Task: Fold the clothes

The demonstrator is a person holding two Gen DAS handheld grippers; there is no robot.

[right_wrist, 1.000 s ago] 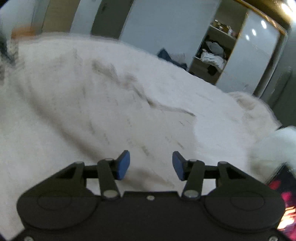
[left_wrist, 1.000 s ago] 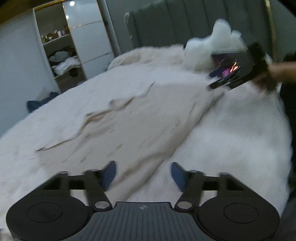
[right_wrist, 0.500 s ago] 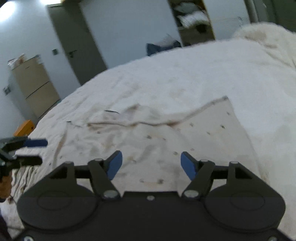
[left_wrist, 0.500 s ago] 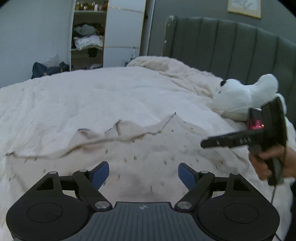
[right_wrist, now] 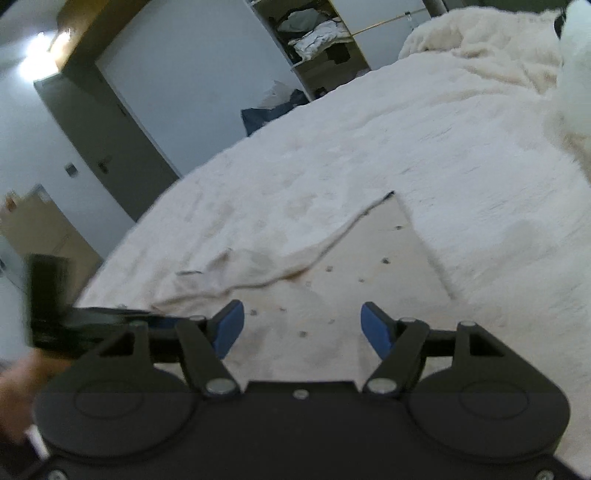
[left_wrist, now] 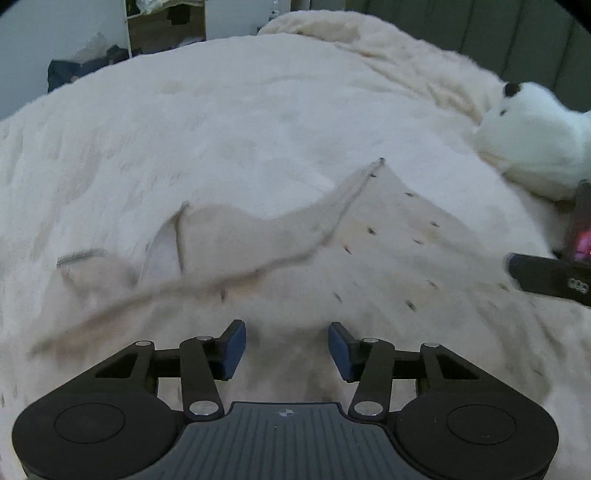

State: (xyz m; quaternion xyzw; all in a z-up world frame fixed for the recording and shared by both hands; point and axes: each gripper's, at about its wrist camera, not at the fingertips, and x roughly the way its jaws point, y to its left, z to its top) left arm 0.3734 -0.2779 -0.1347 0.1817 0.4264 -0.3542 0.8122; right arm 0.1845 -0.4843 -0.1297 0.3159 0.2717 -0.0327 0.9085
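Nearest to me, my left gripper [left_wrist: 286, 345] points down at the near part of the garment [left_wrist: 388, 251], and its jaws are closing. Cloth lies below the blue pads, but I cannot make out whether any of it has come up between them, so I count nothing as gripped. My right gripper [right_wrist: 302, 328] hangs over the same cloth with its jaws standing wide and empty.

The garment is a pale, dotted piece spread on the bed [left_wrist: 221, 110], with a straight edge on its right side running to a far corner. Along its left side a long flap or sleeve is rumpled and turned over on itself. I judge the folding barely begun: the piece is laid out, no neat fold shows, and taking an edge and bringing it across is all still to do.

Cloth and blanket are nearly the same colour, so the near hem is hard to trace, and my own frames cover it. The left flap is smeared by blur. Beyond, a white plush toy [left_wrist: 532, 140] is cut off at the edge, and the open wardrobe shelves [right_wrist: 317, 33] are too small to read.
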